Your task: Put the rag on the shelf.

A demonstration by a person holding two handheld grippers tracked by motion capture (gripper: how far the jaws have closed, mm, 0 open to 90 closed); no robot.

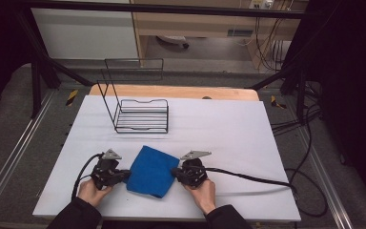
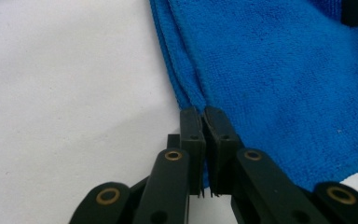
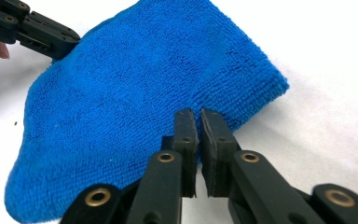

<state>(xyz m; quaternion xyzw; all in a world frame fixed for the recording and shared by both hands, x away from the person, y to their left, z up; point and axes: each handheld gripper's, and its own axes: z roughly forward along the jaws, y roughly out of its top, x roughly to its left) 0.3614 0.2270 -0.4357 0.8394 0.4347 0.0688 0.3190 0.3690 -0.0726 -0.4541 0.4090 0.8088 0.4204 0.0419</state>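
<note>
Plain blue cloth [image 1: 148,171], white table cover [image 1: 228,129], black wire rack [image 1: 140,117].

Left tongs [image 1: 124,174] clamped; right tongs [image 1: 174,172] clamped, facing inward.

High view overlooks the table [image 1: 228,119]; tool views closely share the cloth [image 1: 150,171].

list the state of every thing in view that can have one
blue terry cloth: folded, lying flat on the white table cover, gripped at both side edges
left gripper: shut on the cloth's layered edge
right gripper: shut on the cloth's edge
black wire rack: upright, empty, apart from the cloth
</note>
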